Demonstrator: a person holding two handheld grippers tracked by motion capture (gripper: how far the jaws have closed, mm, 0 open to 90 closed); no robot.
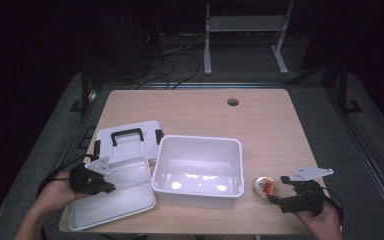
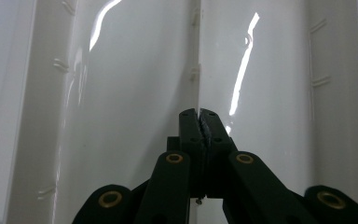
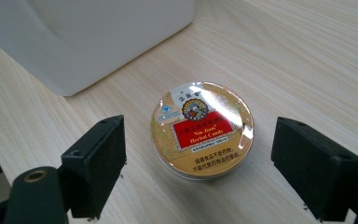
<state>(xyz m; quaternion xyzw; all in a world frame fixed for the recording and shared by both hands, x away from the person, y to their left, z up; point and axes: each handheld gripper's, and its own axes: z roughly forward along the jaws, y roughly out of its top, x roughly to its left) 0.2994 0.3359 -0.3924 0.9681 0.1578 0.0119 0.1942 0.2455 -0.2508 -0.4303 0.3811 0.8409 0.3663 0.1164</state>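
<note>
Your arms are cut off at the bottom of the high view, and the room behind the table [image 1: 200, 107] is too dark to make out. In the left gripper view the white tray [image 2: 121, 93] is so close that its edges run out of the picture.

The table is light wood with a round hole [image 1: 233, 102] near its far edge. A dark floor lies around it, with cables [image 1: 175, 65] and a white stand [image 1: 245, 30] behind.

On the table sit a big white bin [image 1: 198, 170], a white lid with a black handle [image 1: 128, 136], the flat tray, and a small round candy tin [image 1: 265, 187].

Your left gripper [image 1: 92, 180] has its fingers [image 2: 189, 126] pinched on a thin ridge inside the tray.

Your right gripper [image 1: 292, 192] has its fingers [image 3: 98, 158] wide apart. The tin lies on the table between them, just right of the bin, and they do not touch it.
</note>
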